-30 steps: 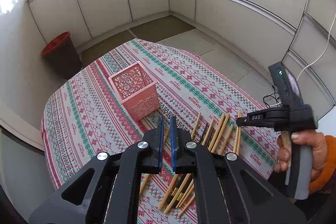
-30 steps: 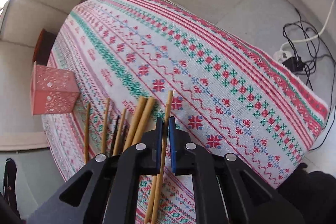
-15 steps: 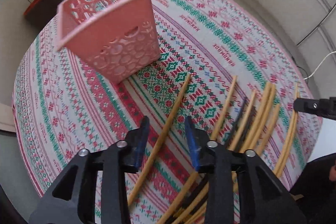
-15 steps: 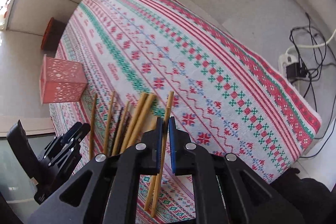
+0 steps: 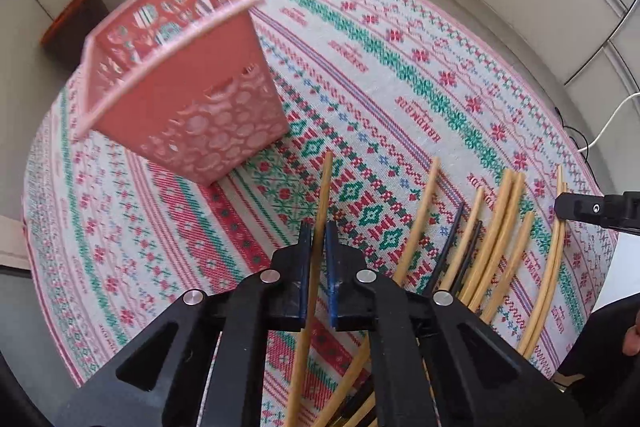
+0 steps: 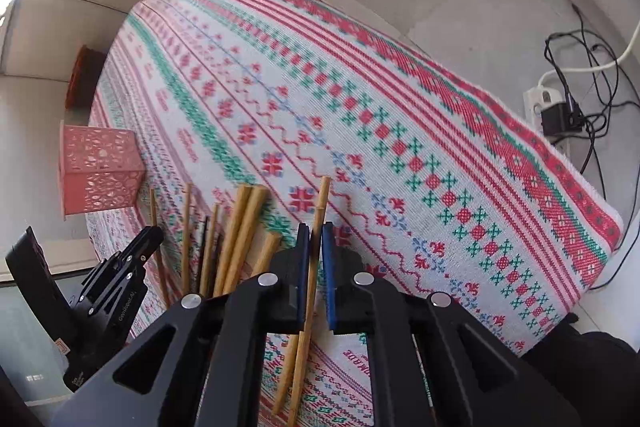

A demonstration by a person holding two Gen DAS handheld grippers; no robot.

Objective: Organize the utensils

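One chopstick (image 5: 320, 227) between left gripper (image 5: 315, 239) fingers —

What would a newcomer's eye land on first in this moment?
The pink basket standing on the patterned tablecloth, ahead and to the left in the left wrist view. Then the chopsticks spread on the cloth, with the left gripper and right gripper each closed around light ones.

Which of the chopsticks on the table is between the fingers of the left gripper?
The leftmost wooden chopstick, lying alone nearest the pink basket. The left gripper is closed around it; the other chopsticks lie farther right.
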